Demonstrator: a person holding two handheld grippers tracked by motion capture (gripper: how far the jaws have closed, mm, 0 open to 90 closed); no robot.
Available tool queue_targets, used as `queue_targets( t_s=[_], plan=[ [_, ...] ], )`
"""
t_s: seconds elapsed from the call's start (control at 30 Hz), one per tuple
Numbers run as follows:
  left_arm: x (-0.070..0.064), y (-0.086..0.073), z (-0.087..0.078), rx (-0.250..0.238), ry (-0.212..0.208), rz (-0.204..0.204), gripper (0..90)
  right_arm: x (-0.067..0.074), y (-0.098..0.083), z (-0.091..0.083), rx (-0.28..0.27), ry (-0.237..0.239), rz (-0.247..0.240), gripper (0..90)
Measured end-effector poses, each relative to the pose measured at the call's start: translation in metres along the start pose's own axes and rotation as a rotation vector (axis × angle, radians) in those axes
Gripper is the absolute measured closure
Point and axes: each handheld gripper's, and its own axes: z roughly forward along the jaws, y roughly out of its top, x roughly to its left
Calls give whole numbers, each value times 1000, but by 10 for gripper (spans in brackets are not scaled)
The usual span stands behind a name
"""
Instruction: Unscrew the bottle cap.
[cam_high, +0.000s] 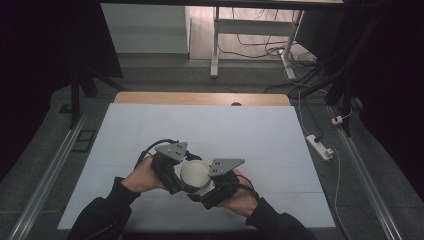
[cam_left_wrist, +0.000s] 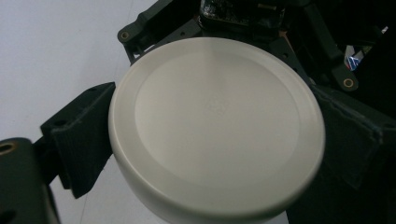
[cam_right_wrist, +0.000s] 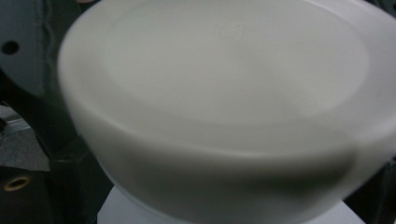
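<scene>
Lid sits clamped between the left tool jaws, closed on its rim. The right tool presses in from the opposite side; its grip I cannot tell. Beyond both lies the white surface. Judging by this, unscrewing looks underway, removal remaining.

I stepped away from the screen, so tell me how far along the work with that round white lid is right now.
Done: both grippers have reached the round white lid near the front of the white table.
In hand: the left gripper has a jaw on each side of the lid's rim; the right gripper sits close against it, grip unclear.
Left: whether it should turn or lift off isn't shown; what's beneath the lid is hidden.
</scene>
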Motion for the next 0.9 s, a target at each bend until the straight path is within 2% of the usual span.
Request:
queue_targets(
  t_s=[0.1,0.3,0.57,0.77,0.9],
  plan=[
    [-1,0,0,-11,17,-16,79,-1,0,-1,-4,-5,7,65],
    [-2,2,5,-2,103,-76,82,-3,0,-1,9,-61,23,65],
    [-7,10,14,17,242,-177,80,-8,-1,-2,22,-155,48,65],
    [-12,18,20,33,356,-238,80,-11,-2,-1,22,-201,67,65],
    [-14,22,25,46,406,-278,79,-13,-2,-2,29,-219,86,65]
  ],
)
